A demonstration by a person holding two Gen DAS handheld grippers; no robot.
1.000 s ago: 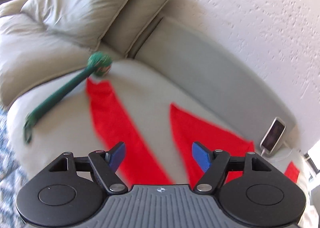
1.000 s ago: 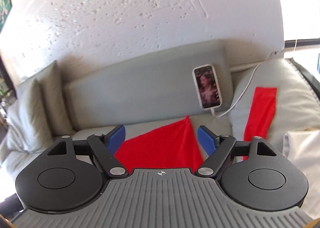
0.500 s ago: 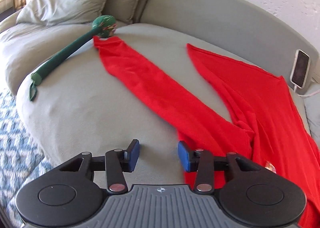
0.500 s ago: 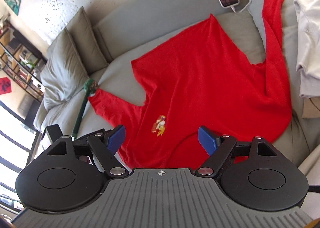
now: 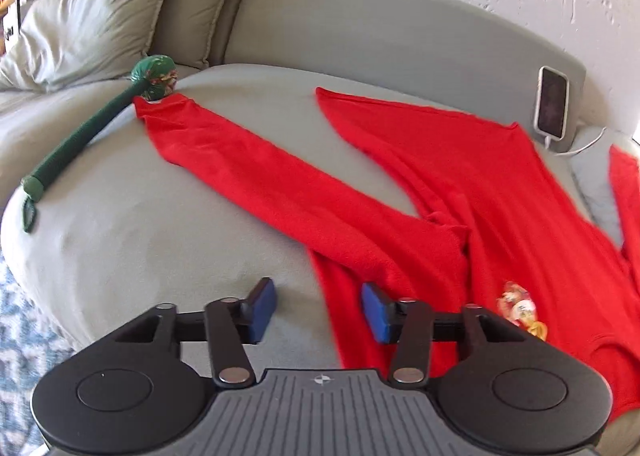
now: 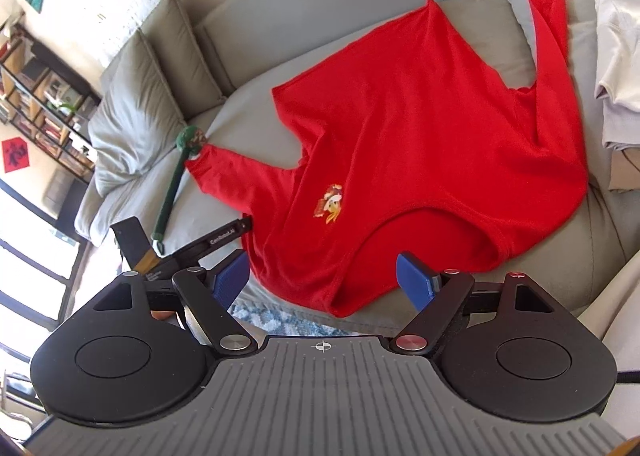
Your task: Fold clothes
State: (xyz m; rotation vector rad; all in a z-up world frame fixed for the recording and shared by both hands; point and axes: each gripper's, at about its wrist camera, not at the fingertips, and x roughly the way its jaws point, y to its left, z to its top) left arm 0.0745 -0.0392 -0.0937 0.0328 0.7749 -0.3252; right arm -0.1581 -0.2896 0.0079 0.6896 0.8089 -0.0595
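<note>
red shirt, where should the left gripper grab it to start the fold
Pinch the red shirt at its near shoulder edge, coming in low from the sofa front. The left gripper, jaws open, already straddles that flat edge, so closing there probably lifts the sleeve side.

A wide grey fabric sofa [image 6: 472, 16] carries everything; a red long-sleeved shirt [image 6: 420, 108] with a small cartoon print lies spread flat across the seat, its collar at the front edge; one sleeve reaches toward the left end, the other lies up over the right-hand cushion; a long green fabric-wrapped stick with a round head [image 5: 76, 144] lies near the left end, its head touching the sleeve cuff; a white smartphone [image 5: 552, 102] leans on the backrest, cable attached; pale folded garments [image 6: 616, 52] lie at the right end; grey pillows [image 5: 92, 16] stand in the left corner.
</note>
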